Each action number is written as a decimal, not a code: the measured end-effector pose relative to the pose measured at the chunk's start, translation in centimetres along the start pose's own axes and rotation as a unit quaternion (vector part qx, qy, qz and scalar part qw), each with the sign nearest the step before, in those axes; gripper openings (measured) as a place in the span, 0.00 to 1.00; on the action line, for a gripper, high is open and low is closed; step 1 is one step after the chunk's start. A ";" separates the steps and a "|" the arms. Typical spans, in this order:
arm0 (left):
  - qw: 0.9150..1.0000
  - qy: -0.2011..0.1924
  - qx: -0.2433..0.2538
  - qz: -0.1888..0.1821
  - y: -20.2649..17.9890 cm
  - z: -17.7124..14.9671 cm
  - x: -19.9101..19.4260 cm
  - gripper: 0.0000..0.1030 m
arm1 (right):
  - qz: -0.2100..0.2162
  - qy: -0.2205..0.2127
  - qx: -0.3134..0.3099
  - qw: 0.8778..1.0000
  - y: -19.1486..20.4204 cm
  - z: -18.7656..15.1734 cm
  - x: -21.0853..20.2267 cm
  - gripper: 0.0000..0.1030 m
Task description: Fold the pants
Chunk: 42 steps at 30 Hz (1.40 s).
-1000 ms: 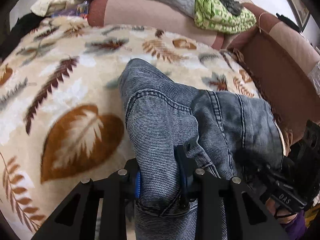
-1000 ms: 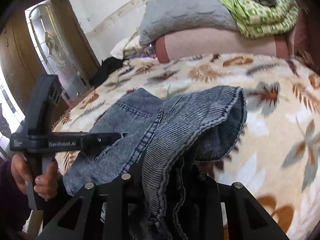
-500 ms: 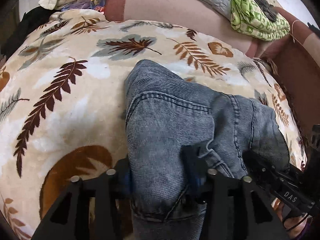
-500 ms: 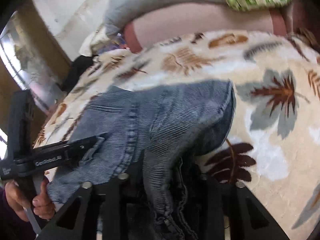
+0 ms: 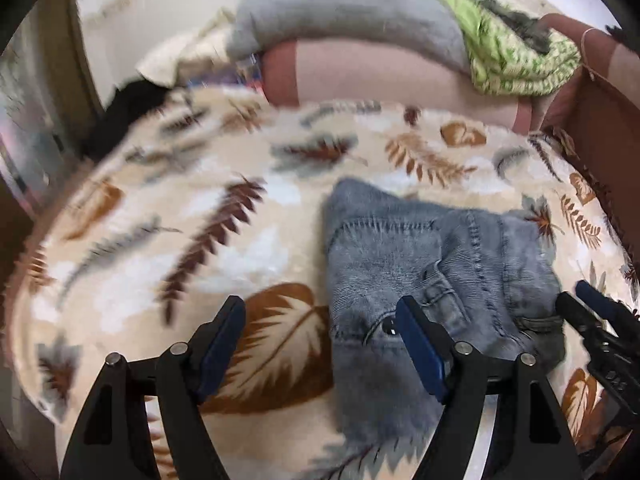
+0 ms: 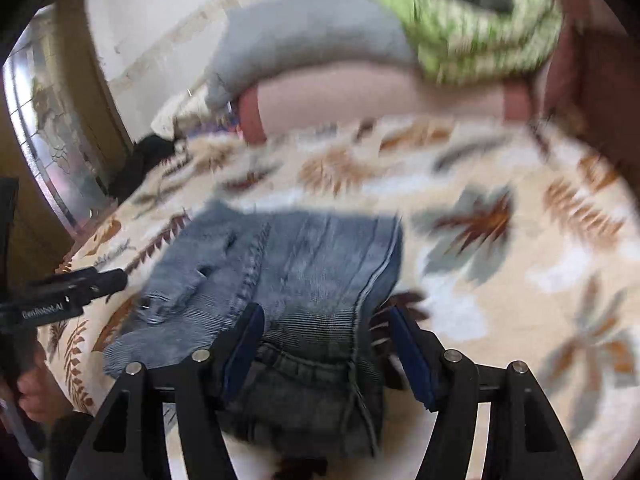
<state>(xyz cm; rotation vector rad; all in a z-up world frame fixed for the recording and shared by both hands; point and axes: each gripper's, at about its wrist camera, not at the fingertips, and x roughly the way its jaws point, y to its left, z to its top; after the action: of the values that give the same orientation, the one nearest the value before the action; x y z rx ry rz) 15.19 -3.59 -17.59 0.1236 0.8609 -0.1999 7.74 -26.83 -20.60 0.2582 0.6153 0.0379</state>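
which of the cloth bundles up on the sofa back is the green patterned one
The green patterned cloth is at the right end of the sofa back, dark fabric on top. The grey blanket left of it is plain.

"GenRobot.AI" in white on left claw [image 6: 100,280] body, right wrist view.

faded blue-grey jeans [image 5: 420,264]; cream blanket [image 5: 248,248], brown leaf print.
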 end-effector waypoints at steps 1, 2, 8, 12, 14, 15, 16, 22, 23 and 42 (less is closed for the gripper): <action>1.000 -0.011 0.002 0.004 0.0 -0.1 -1.2 0.78 | 0.005 -0.018 0.008 1.000 0.1 -0.5 -2.0 0.66; 1.000 -0.027 0.005 0.009 0.0 -0.3 -2.8 0.78 | 0.006 -0.027 0.010 1.000 0.2 -0.7 -3.2 0.66; 0.996 -0.081 0.018 0.033 -0.8 -0.9 -9.1 0.82 | -0.014 -0.076 -0.033 0.996 2.9 -0.7 -10.7 0.67; 0.993 -0.109 0.025 0.041 -1.4 -1.4 -12.9 0.84 | -0.021 -0.103 -0.037 0.994 4.5 0.3 -14.7 0.73; 0.991 -0.121 0.033 0.047 -1.9 -1.5 -14.4 0.84 | -0.029 -0.117 -0.044 0.992 5.3 0.5 -16.3 0.73; 0.990 -0.127 0.037 0.052 -2.1 -1.6 -15.1 0.84 | -0.030 -0.122 -0.048 0.991 5.7 0.6 -16.8 0.73; 0.989 -0.132 0.039 0.057 -2.3 -1.7 -15.8 0.84 | -0.030 -0.127 -0.049 0.990 6.1 0.7 -17.5 0.73; 0.984 -0.154 0.036 0.079 -2.5 -2.0 -18.3 0.84 | -0.037 -0.153 -0.047 0.986 6.9 0.8 -19.9 0.74; 0.984 -0.156 0.032 0.079 -2.4 -2.0 -18.5 0.84 | -0.040 -0.154 -0.048 0.986 6.9 0.8 -20.0 0.75; 0.985 -0.152 0.025 0.082 -2.6 -2.5 -18.3 0.84 | -0.054 -0.144 -0.059 0.986 8.1 0.2 -19.3 0.75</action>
<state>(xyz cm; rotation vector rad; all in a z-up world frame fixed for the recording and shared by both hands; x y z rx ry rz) 1.11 -3.41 -5.32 0.2054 0.5381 -0.0822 -7.57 -21.20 -7.56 0.1117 0.3372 -0.0660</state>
